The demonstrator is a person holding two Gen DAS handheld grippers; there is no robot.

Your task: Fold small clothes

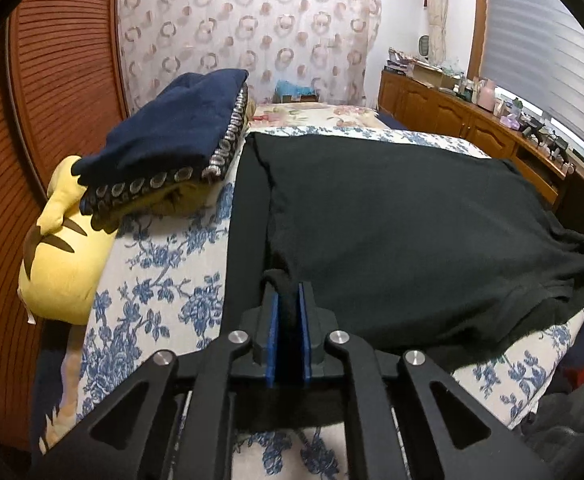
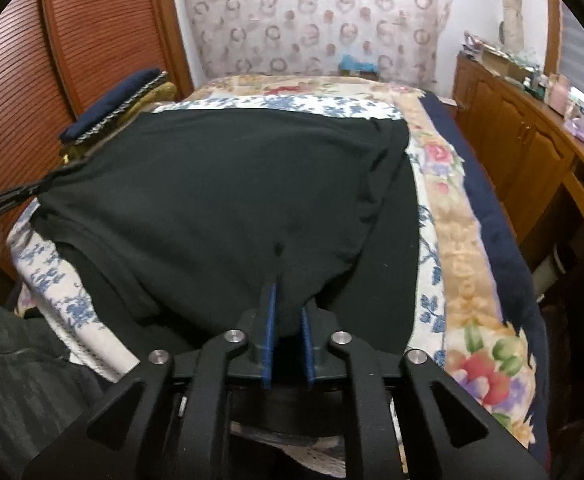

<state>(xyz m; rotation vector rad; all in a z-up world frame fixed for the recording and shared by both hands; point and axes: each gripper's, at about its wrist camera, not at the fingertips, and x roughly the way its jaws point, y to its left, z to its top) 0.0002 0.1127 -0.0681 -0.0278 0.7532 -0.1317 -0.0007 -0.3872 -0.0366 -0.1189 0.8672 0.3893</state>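
Bed with blue-floral sheet carries the black knit garment, spread ahead of both claws: left claw and right claw each pinch a near-edge corner.

It was a bedroom in a home. A bed with a flowered cover filled the room, a patterned curtain hung behind the bed, and wooden cabinets stood beside the bed.

yellow plush toy half under folded clothes, sideboard clutter indistinct
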